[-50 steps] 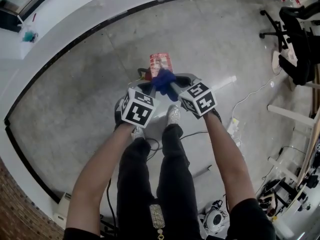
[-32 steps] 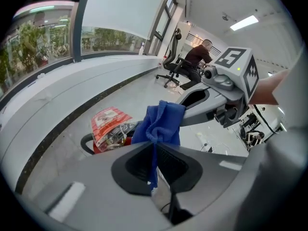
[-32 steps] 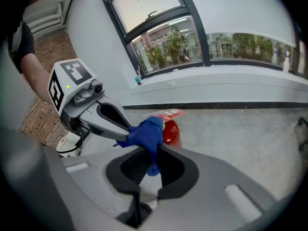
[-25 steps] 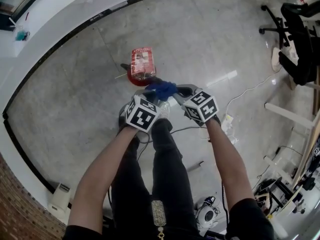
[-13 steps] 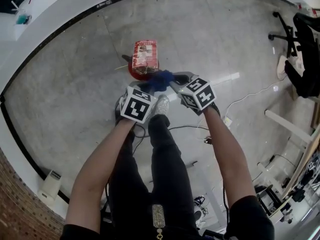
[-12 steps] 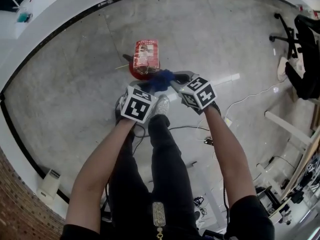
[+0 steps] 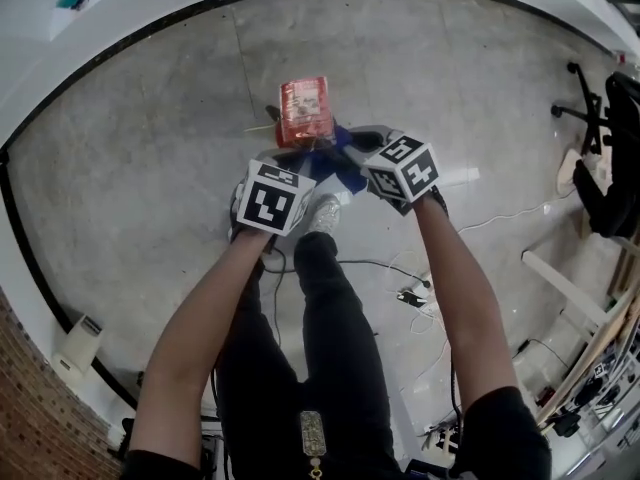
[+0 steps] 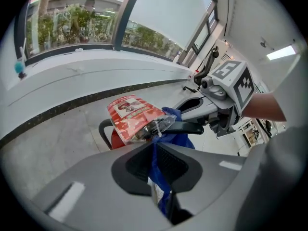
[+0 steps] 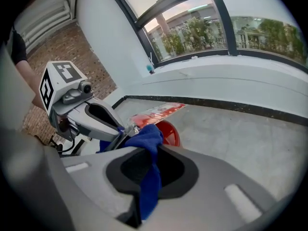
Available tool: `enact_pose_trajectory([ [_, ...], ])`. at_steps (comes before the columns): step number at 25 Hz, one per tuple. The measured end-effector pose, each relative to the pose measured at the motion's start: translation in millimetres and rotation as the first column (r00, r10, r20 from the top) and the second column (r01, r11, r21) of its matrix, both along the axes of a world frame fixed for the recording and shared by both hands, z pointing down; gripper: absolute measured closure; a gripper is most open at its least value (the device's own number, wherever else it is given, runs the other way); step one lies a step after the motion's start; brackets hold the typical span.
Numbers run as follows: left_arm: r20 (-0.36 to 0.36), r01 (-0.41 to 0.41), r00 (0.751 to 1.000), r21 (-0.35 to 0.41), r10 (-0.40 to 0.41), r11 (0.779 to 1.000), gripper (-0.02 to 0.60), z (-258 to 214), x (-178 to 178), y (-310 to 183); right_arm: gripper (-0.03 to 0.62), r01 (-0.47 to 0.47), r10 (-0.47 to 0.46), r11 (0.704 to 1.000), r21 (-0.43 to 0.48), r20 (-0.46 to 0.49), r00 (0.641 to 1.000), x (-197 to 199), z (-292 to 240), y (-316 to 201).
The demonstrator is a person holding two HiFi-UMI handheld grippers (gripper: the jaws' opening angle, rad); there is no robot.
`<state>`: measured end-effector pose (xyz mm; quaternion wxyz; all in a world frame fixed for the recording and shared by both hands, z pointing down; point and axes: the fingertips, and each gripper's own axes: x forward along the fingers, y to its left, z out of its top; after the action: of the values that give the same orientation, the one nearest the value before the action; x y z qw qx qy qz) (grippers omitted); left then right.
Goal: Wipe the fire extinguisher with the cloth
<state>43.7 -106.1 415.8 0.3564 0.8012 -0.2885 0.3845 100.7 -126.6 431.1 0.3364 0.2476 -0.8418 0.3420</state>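
Note:
A red fire extinguisher (image 7: 305, 113) stands on the grey floor, with a red printed tag in a clear sleeve (image 8: 134, 113) over its top. A blue cloth (image 7: 337, 160) is stretched between both grippers, right at the extinguisher's near side. My left gripper (image 7: 300, 158) is shut on one end of the cloth (image 8: 161, 177). My right gripper (image 7: 345, 150) is shut on the other end (image 9: 150, 174). In the right gripper view the red body (image 9: 167, 131) shows just behind the bunched cloth. The extinguisher's lower part is hidden.
The person's dark-trousered legs (image 7: 320, 328) and a light shoe (image 7: 322, 211) are directly below the grippers. Cables (image 7: 410, 293) trail over the floor at the right. An office chair (image 7: 605, 158) stands far right. A white sill with black skirting (image 7: 120, 38) curves round the back.
Both grippers have carried the cloth closer to the extinguisher, from a small gap to right against its near side. Both gripper cubes have rolled a little.

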Motion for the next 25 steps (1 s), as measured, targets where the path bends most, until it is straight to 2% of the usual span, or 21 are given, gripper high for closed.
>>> enact_pose_trajectory([
  [4,-0.013,0.016,1.0,-0.015,-0.016,1.0,0.56,-2,0,1,0.565,0.007,-0.007,1.0,-0.018,0.012,1.0,-3,4,-4],
  [9,0.001,0.011,1.0,-0.02,-0.011,1.0,0.56,3,4,6,0.565,-0.042,0.043,0.997,-0.068,0.023,0.999,4,14,4],
  [19,-0.006,-0.121,0.993,-0.085,0.121,0.989,0.561,17,39,48,0.565,-0.124,0.116,0.982,-0.145,-0.063,0.991,49,32,63],
  [25,-0.027,-0.176,0.984,-0.073,0.175,0.982,0.56,7,34,58,0.565,-0.202,0.199,0.967,-0.155,-0.038,0.979,48,21,95],
])
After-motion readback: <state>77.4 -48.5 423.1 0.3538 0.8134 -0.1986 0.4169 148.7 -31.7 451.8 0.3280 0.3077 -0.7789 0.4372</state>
